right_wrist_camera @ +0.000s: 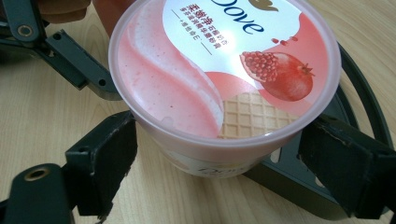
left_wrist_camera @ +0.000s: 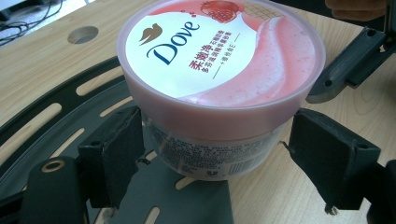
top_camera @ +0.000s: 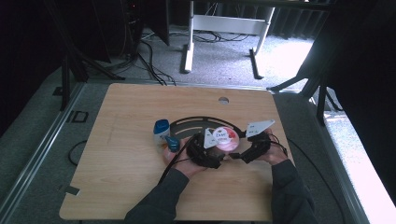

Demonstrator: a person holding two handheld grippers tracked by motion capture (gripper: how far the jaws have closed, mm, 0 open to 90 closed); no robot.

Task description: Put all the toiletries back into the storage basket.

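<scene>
Pink Dove tub (left_wrist_camera: 219, 70) between both tongs

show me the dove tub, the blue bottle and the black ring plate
Dove tub (left_wrist_camera: 219, 51), left gripper view, lid centre.
Blue bottle (top_camera: 161, 129), high view, its cap.
Black ring plate (left_wrist_camera: 56, 95), left gripper view, slotted band.

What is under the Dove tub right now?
The Dove tub rests partly on the black slotted ring plate and partly on the bare wooden table. Its base hides the spot beneath, and the pink lid hides the contents.
</scene>
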